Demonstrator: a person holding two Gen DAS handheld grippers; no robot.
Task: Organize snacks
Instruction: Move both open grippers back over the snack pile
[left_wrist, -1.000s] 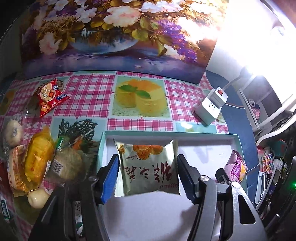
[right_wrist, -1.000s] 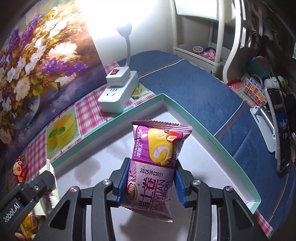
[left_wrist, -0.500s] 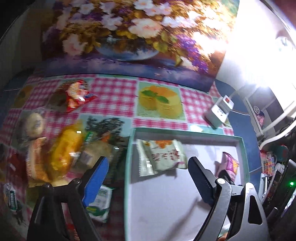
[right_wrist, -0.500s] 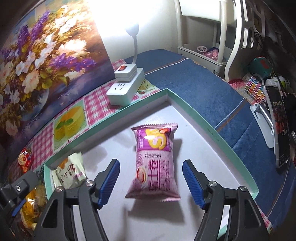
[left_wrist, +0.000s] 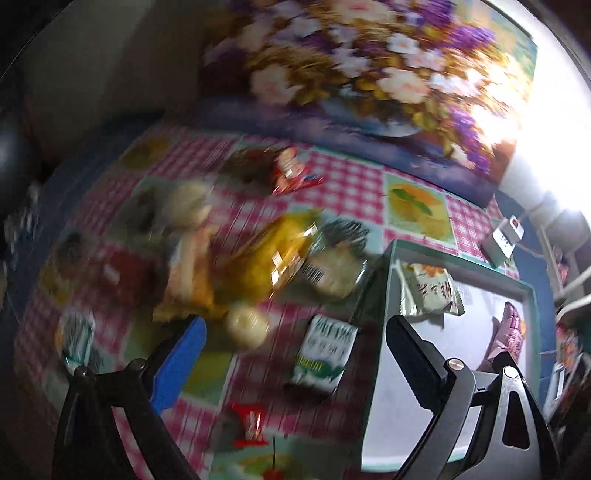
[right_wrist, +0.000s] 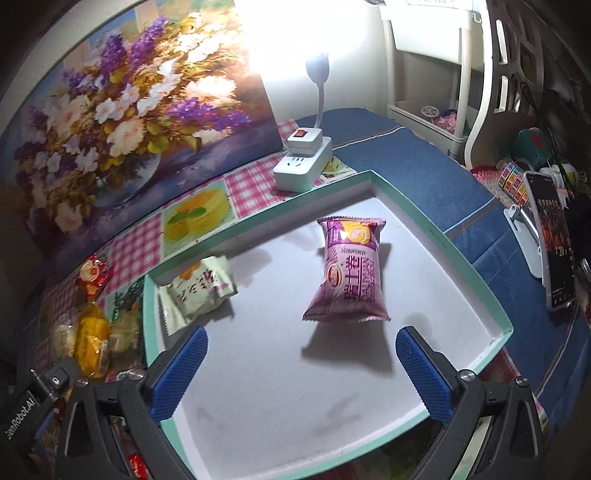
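Restock step: both grippers, left gripper (left_wrist: 295, 354) and right gripper (right_wrist: 301, 363), gape empty. Purple foil roll-cake packet (right_wrist: 349, 273) and pale green packet (right_wrist: 197, 290) lie in teal-rimmed white tray (right_wrist: 436, 236). You next take green-white carton (left_wrist: 323, 356) at left's 12 o'clock.

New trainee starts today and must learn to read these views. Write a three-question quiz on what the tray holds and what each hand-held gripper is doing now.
1. True or false: the purple snack pack lies inside the teal-rimmed tray.
2. Multiple choice: how many packs lie in the tray? A) one B) two C) four
3. Fill in: the right hand-held gripper and the left hand-held gripper are both ____ and hold nothing.

Key: 1 true. 2 B: the purple snack pack and the pale green snack pack. 3 open.
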